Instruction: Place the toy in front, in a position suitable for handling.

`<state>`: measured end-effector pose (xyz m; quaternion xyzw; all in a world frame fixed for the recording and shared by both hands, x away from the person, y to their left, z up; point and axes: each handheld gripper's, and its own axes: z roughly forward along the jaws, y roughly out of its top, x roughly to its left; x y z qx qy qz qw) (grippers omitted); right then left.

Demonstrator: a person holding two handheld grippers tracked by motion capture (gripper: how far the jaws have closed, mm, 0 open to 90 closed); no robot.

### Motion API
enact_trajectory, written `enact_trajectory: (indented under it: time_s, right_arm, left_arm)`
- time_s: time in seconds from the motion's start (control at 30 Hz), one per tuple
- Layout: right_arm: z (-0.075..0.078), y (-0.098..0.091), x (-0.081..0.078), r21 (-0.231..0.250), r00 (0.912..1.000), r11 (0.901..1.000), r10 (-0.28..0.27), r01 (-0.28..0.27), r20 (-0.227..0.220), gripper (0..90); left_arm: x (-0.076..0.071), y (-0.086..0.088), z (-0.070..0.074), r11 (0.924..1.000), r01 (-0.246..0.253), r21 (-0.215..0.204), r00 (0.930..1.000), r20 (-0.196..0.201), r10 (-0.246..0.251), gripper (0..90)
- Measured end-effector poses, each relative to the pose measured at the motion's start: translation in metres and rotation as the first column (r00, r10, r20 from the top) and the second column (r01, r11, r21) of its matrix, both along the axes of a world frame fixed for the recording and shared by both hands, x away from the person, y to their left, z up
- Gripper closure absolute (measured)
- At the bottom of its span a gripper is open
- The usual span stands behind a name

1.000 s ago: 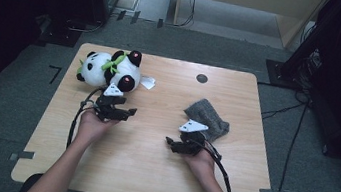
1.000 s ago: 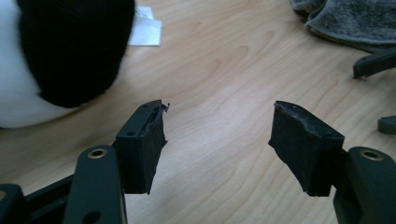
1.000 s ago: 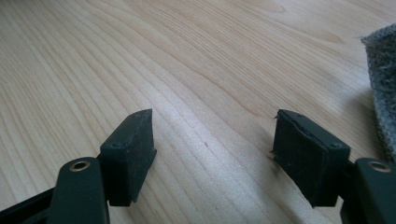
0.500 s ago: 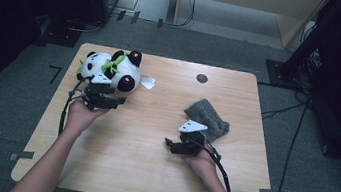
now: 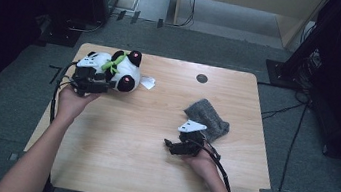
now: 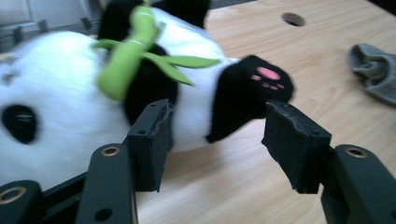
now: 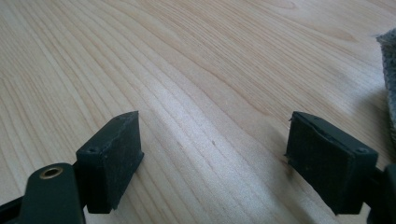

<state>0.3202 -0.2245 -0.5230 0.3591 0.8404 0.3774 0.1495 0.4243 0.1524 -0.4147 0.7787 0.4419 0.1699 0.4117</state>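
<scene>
The left gripper [image 6: 219,140], a black two-jaw tool in the person's left hand, has its jaws about half spread and has just been closing them. Between them sits one black hind paw with a pink sole, belonging to a plush black-and-white panda toy [image 6: 70,102] that carries a green felt bamboo sprig [image 6: 126,56]. The left pad looks to lie against the panda's dark belly; whether the right pad touches the paw cannot be told. No firm pinch shows yet, so the grasp reads as begun but not finished.

In the high view, the left gripper [image 5: 93,84] is at the far left of the light wooden table [image 5: 151,144], and the panda [image 5: 117,68] lies on its back just beyond the jaws.

The right gripper [image 7: 212,154], held in the right hand, has its jaws spread wide and has just been opening them. Nothing lies between them but bare wood. A crumpled grey knitted sock [image 7: 387,74] lies just to the right of its jaws, apart from them. In the high view the right gripper [image 5: 176,146] rests low on the table with the sock [image 5: 208,119] just beyond it.

As a judgement: the sock appears set down and released, and the panda remains to be gripped and lifted.
</scene>
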Motion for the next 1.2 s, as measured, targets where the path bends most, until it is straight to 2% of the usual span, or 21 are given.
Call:
enact_trajectory:
  time_s: [0.27,0.3,0.4,0.63,0.8,0.9,1.07,1.1,1.13,1.2]
  right_arm:
    - [0.000,0.001,0.000,-0.003,1.0000,1.0000,-0.004,0.004,-0.003,15.9]
    - [0.000,0.002,0.000,-0.003,1.0000,1.0000,-0.004,0.004,-0.004,15.5]
    - [0.000,0.002,0.001,-0.004,1.0000,1.0000,-0.004,0.004,-0.004,15.1]
    - [0.000,0.003,0.001,-0.003,0.9999,1.0000,-0.009,0.009,-0.006,14.7]
    - [0.000,0.003,0.001,-0.003,0.9999,0.9999,-0.012,0.012,-0.006,14.4]
    - [0.000,0.004,0.001,-0.004,0.9999,0.9999,-0.013,0.013,-0.006,14.0]
    - [0.000,0.004,0.001,-0.004,0.9999,0.9999,-0.014,0.014,-0.009,13.6]
    - [0.000,0.005,0.001,-0.005,0.9998,0.9999,-0.016,0.016,-0.011,13.4]
    - [0.000,0.005,0.001,-0.005,0.9998,0.9999,-0.014,0.014,-0.010,13.2]
    - [0.000,0.005,0.002,-0.006,0.9999,0.9999,-0.013,0.013,-0.008,13.1]
  left_arm:
    - [0.012,0.014,0.004,0.9981,-0.039,0.048,0.9991,0.017,0.038,45.9]
    - [0.017,0.017,0.004,0.9966,-0.045,0.069,0.9989,0.019,0.043,46.9]
    - [0.024,0.018,0.002,0.9967,-0.048,0.066,0.9988,0.014,0.048,47.8]
    - [0.038,0.017,0.000,0.9943,-0.056,0.090,0.9984,0.007,0.055,50.2]
    - [0.044,0.013,0.002,0.9930,-0.050,0.107,0.9987,0.016,0.049,52.0]
    - [0.052,0.010,-0.001,0.9919,-0.043,0.120,0.9990,-0.003,0.044,53.0]
    - [0.056,0.009,-0.003,0.9938,-0.038,0.104,0.9993,-0.001,0.039,56.8]
    - [0.056,0.010,-0.004,0.9951,-0.042,0.090,0.9990,-0.008,0.043,56.8]
    - [0.057,0.011,-0.004,0.9964,-0.042,0.074,0.9988,-0.024,0.043,60.1]
    - [0.057,0.012,-0.004,0.9971,-0.047,0.061,0.9984,-0.029,0.049,66.8]
